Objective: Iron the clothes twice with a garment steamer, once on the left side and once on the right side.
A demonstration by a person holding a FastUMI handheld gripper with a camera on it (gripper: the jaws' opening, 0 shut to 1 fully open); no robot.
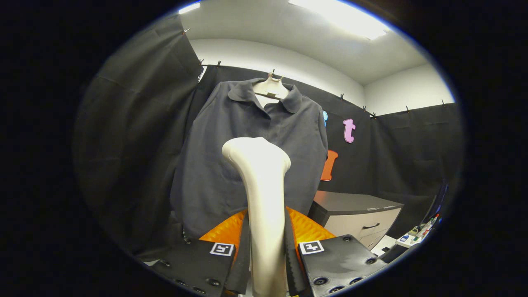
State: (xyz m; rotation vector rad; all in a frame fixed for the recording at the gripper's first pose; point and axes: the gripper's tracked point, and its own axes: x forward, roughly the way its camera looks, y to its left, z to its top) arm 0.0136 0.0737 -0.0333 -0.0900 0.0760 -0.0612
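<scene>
while both fingers of the gripper (pixel 266 251) clamp a cream garment steamer (pixel 262 198) upright, its head faces a dark polo shirt (pixel 214 165) on a hanger (pixel 271 87).

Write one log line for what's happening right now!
gripper: shut on cream plastic garment steamer | steamer head: raised, facing dark grey collared shirt | shirt: hanging on pale hanger

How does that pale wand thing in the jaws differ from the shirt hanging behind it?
The garment steamer is cream, smooth and rigid; the shirt is dark grey, soft cloth. The steamer stands clamped between the gripper jaws; the shirt hangs from a hanger beyond them. Both sit upright, the steamer's head overlapping the shirt front.
</scene>
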